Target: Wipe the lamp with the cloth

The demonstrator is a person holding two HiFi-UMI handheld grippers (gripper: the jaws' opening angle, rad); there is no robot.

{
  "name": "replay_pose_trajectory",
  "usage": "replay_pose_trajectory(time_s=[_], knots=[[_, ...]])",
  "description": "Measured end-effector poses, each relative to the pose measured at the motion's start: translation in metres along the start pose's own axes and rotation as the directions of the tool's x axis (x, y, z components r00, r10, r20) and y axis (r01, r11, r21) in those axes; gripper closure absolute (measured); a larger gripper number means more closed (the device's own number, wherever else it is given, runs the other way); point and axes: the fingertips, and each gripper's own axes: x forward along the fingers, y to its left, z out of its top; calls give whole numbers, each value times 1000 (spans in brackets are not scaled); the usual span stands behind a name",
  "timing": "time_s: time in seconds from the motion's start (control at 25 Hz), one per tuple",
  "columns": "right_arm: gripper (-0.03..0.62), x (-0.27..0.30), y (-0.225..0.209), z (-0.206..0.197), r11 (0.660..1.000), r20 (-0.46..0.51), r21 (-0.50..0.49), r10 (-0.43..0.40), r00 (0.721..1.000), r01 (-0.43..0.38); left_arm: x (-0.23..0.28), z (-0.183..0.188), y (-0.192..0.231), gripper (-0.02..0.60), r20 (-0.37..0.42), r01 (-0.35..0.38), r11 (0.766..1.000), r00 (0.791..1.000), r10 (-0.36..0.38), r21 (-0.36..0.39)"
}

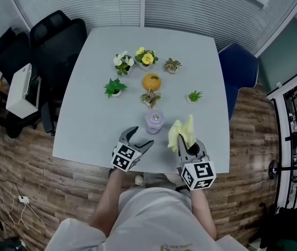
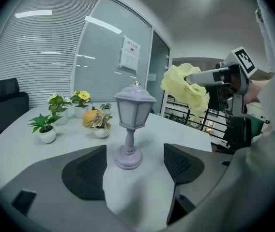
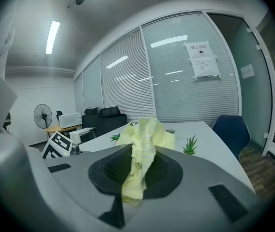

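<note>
I see a grey table w/ rounded corners on a wood-plank floor. Behind it is a glass wall w/ closed blinds, and a paper notice is stuck on the glass. Black office chairs stand at left, a blue chair at right. The ceiling strip light is on. A standing fan is by the far wall.

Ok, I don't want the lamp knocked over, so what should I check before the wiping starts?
1. Cloth gripped: ok, the right claw is shut on it.
2. Lamp upright on the table: ok.
3. Left claw ready to steady the lamp: ok, open, lamp base ahead between its jaws, untouched.
4. Cloth on lamp: not ok, held apart, to its right.
5. Room behind lamp: cannot tell; a potted plant stands close.
</note>
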Motion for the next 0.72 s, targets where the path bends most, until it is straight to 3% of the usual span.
replay_pose_trajectory(time_s=[0.4, 0.72], knots=[[545, 33, 1, -2, 997, -40, 5, 74, 996, -73, 37, -28, 23, 238, -101, 42, 996, 994, -34, 76], [545, 49, -3, -4, 995, -45, 34, 100, 994, -98, 60, -43, 27, 238, -191, 139, 976, 976, -107, 165]])
